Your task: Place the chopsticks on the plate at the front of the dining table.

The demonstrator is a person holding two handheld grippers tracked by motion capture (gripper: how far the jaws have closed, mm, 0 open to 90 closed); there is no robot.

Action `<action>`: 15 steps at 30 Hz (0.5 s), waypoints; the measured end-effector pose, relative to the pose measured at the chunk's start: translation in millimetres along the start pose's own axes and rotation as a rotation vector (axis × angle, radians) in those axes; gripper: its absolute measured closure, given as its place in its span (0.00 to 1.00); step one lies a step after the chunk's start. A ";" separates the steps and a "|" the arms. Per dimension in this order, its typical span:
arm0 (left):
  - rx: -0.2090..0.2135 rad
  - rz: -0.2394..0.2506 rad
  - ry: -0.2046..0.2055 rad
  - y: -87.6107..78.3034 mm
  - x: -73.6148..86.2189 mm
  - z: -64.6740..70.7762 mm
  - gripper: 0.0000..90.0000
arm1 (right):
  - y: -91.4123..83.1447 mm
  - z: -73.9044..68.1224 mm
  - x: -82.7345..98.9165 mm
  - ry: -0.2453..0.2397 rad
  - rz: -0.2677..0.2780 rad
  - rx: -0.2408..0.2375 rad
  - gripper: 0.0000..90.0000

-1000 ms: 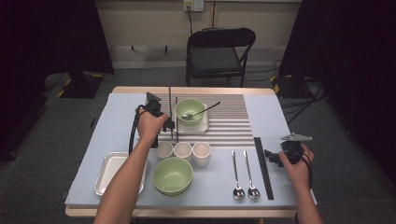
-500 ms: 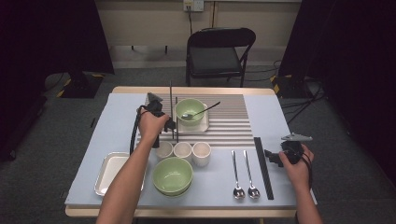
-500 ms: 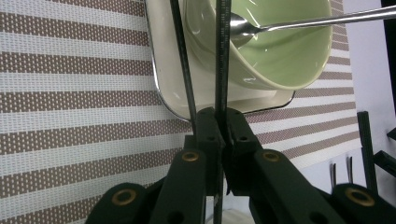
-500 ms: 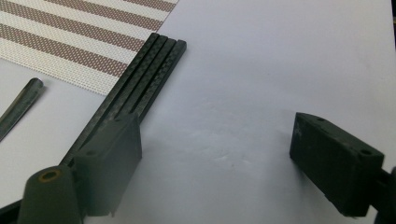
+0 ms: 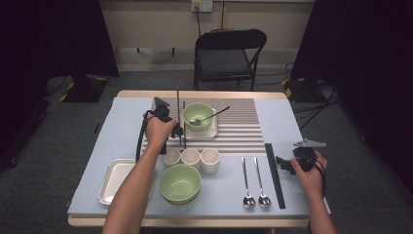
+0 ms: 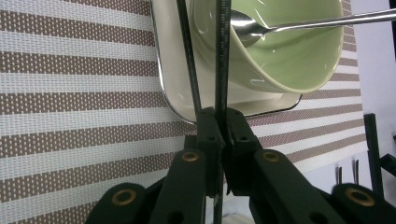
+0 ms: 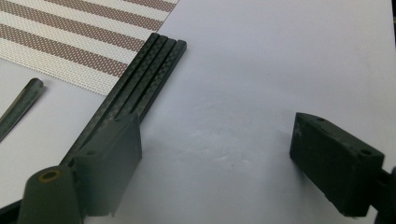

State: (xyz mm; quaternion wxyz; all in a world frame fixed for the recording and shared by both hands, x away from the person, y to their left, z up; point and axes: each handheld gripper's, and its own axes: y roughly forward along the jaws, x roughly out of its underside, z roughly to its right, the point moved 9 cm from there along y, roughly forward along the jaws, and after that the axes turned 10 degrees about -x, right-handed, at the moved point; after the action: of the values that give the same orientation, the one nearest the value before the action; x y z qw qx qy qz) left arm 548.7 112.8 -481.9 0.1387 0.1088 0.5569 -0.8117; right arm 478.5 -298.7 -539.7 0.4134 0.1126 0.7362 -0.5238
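- At the near left corner of the brown-and-white striped woven mat [image 5: 243,127], we saw the left gripper [image 5: 178,131] clamped on a thin black chopstick [image 5: 178,105], its jaws pressed together around the shaft.
- From the left gripper view, that chopstick [image 6: 222,56] ran up past the rim of the pale green ceramic bowl [image 6: 289,65], which sat on a small white square tray [image 6: 170,70] and had a long steel spoon [image 6: 303,25] resting in it.
- A second thin black stick [image 6: 188,56] ran just beside the first down to the left gripper [image 6: 223,126]; we could not tell whether it was gripped too.
- Compared with a second before, nothing had shifted: the left hand, the chopstick and the bowl all sat as they had.
- We judged this a pause with the chopstick held, not yet laid beside the bowl.
- Off the mat to the right, the right gripper [image 5: 283,164] had its jaws wide apart and held nothing, low over the pale blue tabletop [image 7: 261,70].
- Close by it lay a flat row of black carbon-weave sticks [image 7: 140,74], which the right gripper [image 7: 219,154] stood beside; one jaw overlapped them in the right gripper view.
- That idle hand had not moved either, so we judged the next chopstick was not yet being fetched.
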 end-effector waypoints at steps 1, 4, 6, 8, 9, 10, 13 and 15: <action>0.003 0.000 -0.001 0.4 -0.1 0.2 0.96 | 0.0 -0.1 0.0 0.001 -0.001 -0.001 0.17; -0.004 -0.007 0.003 1.8 0.2 -0.9 0.96 | 0.0 0.0 0.0 0.000 0.000 0.000 0.17; -0.001 -0.008 0.000 3.1 0.6 -0.1 0.96 | 0.0 0.0 0.0 0.000 0.000 0.000 0.17; 0.002 -0.013 -0.001 4.9 1.4 -0.1 0.96 | 0.0 -0.1 0.1 0.000 -0.001 -0.001 0.17; 0.001 -0.012 -0.001 5.3 1.3 -0.3 0.96 | 0.0 0.0 0.0 0.000 0.000 0.000 0.17; -0.011 -0.015 -0.001 6.0 1.4 -1.3 0.96 | 0.0 -0.1 0.0 0.000 0.000 0.000 0.17; -0.001 -0.016 -0.018 7.9 1.1 0.6 0.96 | 0.0 0.0 0.0 0.000 0.000 0.000 0.17; -0.011 -0.021 -0.006 8.0 1.4 -1.1 0.96 | 0.0 -0.1 0.0 0.000 0.000 0.000 0.17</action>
State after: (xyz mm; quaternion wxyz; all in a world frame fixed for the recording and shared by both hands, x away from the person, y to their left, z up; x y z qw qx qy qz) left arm 550.2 111.0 -489.8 0.1325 0.1000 0.5622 -0.8102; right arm 478.5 -298.6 -539.7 0.4132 0.1127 0.7362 -0.5239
